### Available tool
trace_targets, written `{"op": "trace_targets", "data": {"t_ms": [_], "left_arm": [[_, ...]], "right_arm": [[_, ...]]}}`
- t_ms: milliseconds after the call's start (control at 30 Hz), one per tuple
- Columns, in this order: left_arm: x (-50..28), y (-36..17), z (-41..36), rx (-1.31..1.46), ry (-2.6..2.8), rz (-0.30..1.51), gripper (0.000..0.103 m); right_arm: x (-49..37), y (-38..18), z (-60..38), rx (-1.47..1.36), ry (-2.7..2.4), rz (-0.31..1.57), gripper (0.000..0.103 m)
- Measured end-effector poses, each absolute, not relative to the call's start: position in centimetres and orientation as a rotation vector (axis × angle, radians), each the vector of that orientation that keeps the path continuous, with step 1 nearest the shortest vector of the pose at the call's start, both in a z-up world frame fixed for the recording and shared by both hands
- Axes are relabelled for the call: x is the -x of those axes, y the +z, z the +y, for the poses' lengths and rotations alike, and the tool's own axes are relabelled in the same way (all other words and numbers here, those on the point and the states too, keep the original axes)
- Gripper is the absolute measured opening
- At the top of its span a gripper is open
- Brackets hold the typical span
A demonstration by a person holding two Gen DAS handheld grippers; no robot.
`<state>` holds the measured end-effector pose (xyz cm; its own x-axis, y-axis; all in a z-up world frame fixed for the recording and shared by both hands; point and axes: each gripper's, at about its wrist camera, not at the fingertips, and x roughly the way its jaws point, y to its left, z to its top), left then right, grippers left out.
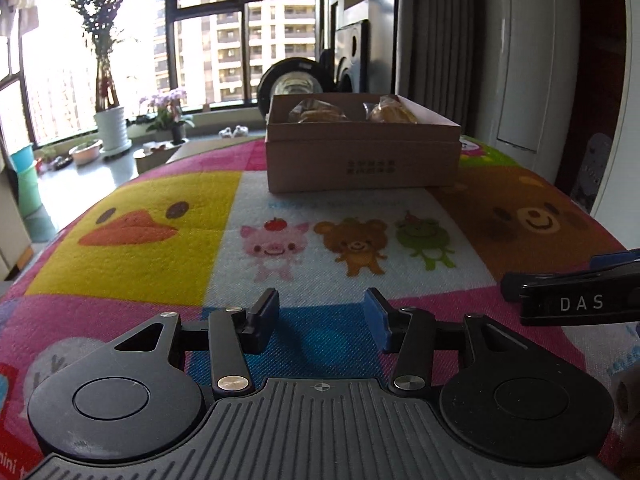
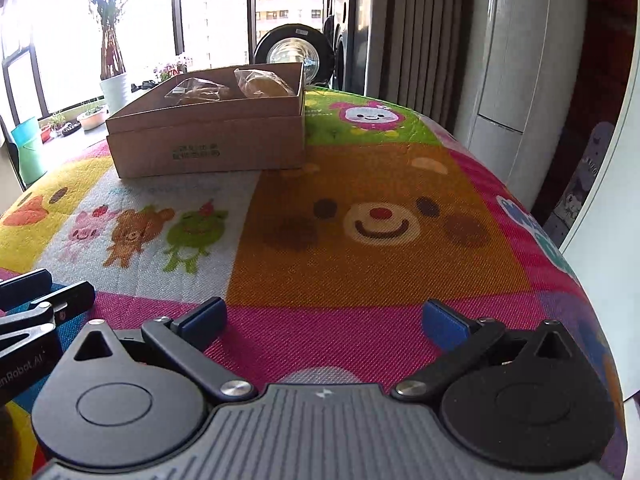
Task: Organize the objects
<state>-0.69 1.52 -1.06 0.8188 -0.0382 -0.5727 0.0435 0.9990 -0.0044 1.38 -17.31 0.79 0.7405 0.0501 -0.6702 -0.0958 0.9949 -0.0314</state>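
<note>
Resting place: a table spread with a cartoon-animal cloth [image 1: 360, 208], printed with a duck, a pig, bears and a frog
Left gripper [image 1: 326, 316]: low over the near edge of the cloth, above a blue patch; jaws apart, nothing between the blue pads; it also shows at the left edge of the right wrist view [image 2: 44, 300]
Right gripper [image 2: 326, 322]: low over the pink stripe just below the big bear face; jaws spread wide, holding nothing; its tip enters the left wrist view from the right [image 1: 568, 292], just beside the left gripper and not touching it
Cardboard box [image 1: 362, 152]: open-topped, standing on the far part of the cloth, well apart from both grippers; small dark print on its near wall
Wrapped pastries [image 2: 234, 86]: two clear-bagged baked items lying side by side inside the box, toward its far end
Background: a window with high-rise blocks outside, a potted plant [image 1: 108, 60] on the sill, a grey curtain [image 2: 416, 32] to the right
</note>
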Motion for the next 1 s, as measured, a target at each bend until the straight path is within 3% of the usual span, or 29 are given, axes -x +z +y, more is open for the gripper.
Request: {"op": "trace_targets", "data": {"t_ms": [1000], "left_arm": [[0.2, -1.0, 0.7, -0.005, -0.004, 0.615, 0.055]], "right_arm": [[-2.0, -0.1, -17.0, 0.066, 0.197, 0.657, 0.103]]}}
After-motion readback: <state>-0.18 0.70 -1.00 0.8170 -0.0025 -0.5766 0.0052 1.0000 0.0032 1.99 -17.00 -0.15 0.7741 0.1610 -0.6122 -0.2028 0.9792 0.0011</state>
